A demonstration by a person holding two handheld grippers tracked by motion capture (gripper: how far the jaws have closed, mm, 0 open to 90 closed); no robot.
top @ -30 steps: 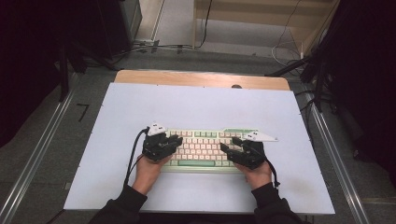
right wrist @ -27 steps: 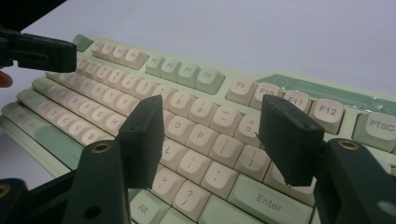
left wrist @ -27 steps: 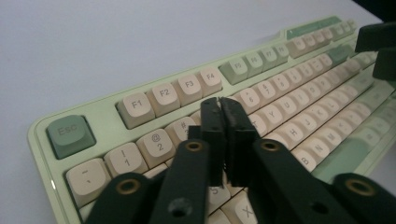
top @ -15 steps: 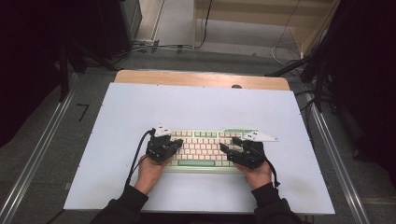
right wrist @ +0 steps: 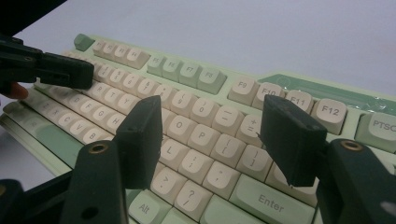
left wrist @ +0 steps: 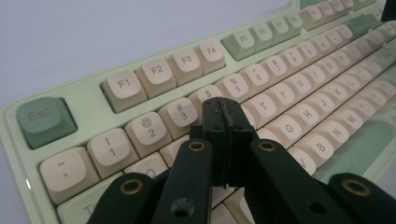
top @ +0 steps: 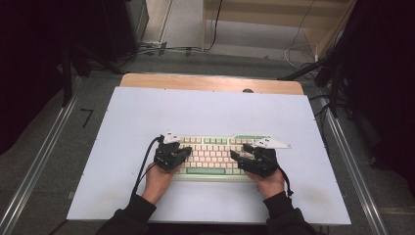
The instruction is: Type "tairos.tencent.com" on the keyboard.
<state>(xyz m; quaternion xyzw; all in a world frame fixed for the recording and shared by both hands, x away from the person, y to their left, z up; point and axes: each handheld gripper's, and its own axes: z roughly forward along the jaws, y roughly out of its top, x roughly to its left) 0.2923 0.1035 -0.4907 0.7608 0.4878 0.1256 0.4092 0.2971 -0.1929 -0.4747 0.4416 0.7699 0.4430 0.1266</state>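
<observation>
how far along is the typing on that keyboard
Set up: the keyboard lies flat on the white table, both grippers over it. In hand: the left gripper, jaws just closed with nothing between them, points at the keys below 3 and 4; contact can't be told. Left: the right gripper hangs open above the P and L keys.

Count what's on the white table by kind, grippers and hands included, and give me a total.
Keyboard: 1
Grippers: 2, left gripper with jaws shut, right gripper with jaws open
Hands: 2, left hand, right hand
Total: 5
</observation>
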